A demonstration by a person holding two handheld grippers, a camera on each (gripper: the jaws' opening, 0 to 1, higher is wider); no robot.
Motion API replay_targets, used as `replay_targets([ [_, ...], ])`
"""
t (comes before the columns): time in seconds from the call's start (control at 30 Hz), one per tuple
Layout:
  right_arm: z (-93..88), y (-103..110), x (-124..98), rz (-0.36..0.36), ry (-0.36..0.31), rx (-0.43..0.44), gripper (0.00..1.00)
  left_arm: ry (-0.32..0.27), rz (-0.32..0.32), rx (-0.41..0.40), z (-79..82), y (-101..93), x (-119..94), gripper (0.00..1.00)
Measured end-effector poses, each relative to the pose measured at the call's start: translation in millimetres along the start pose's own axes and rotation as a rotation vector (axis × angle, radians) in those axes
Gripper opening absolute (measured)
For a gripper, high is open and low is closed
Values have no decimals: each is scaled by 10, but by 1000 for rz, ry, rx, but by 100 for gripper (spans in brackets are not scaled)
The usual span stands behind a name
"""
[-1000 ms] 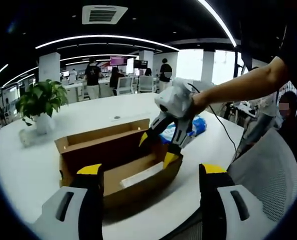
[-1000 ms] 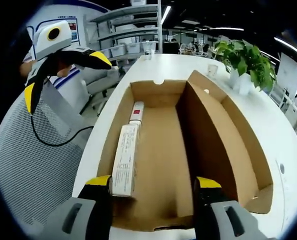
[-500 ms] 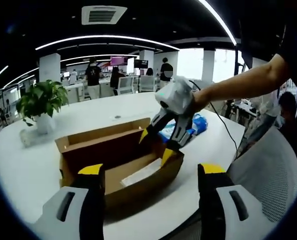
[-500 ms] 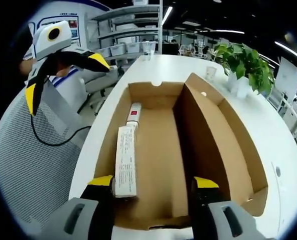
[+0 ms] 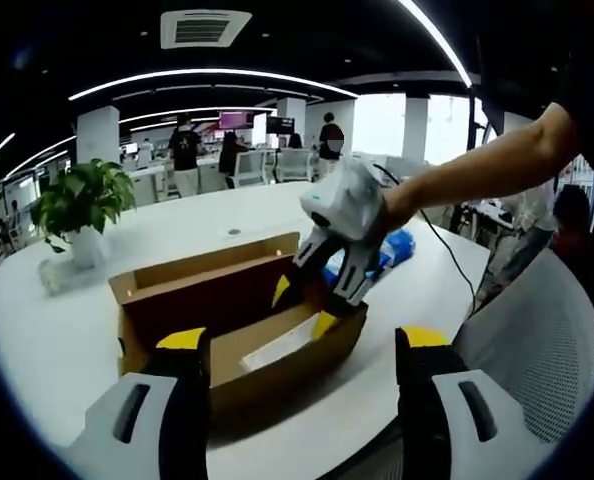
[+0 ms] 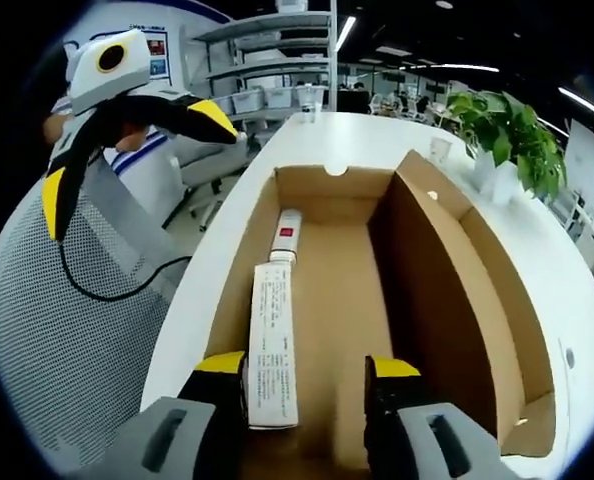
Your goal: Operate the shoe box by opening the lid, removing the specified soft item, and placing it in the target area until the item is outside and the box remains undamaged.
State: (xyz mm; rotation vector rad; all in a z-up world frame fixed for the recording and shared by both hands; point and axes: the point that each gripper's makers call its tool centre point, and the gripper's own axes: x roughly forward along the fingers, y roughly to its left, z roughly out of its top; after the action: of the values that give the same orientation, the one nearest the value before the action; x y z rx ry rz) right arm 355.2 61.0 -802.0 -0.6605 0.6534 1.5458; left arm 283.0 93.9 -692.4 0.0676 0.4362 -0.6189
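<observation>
Over the open shoe box (image 6: 377, 290) we held the right gripper (image 6: 307, 375), fingers apart; it needed a straight descent clear of the walls. Our left gripper (image 5: 295, 350) waited open.

An open office is lit by curved ceiling light strips (image 5: 207, 78), with a ceiling vent (image 5: 205, 27) overhead. A potted plant (image 5: 80, 205) is set on the white table (image 5: 47, 340). Shelving (image 6: 267, 60) is seen against the far wall.

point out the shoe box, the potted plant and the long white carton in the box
shoe box (image 6: 482, 300), right gripper view, its raised lid panel
potted plant (image 5: 82, 200), left gripper view, its leaves
long white carton (image 6: 274, 340), right gripper view, its printed top face
</observation>
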Motion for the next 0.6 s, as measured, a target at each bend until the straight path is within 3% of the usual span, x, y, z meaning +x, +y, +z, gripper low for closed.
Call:
replay_targets([
  [0.37, -27, 93, 64, 4, 12, -40, 19, -8, 28, -20, -2, 63, -1, 79],
  [0.6, -4, 101, 61, -8, -1, -62, 16, -11, 50, -28, -5, 107, -17, 78],
])
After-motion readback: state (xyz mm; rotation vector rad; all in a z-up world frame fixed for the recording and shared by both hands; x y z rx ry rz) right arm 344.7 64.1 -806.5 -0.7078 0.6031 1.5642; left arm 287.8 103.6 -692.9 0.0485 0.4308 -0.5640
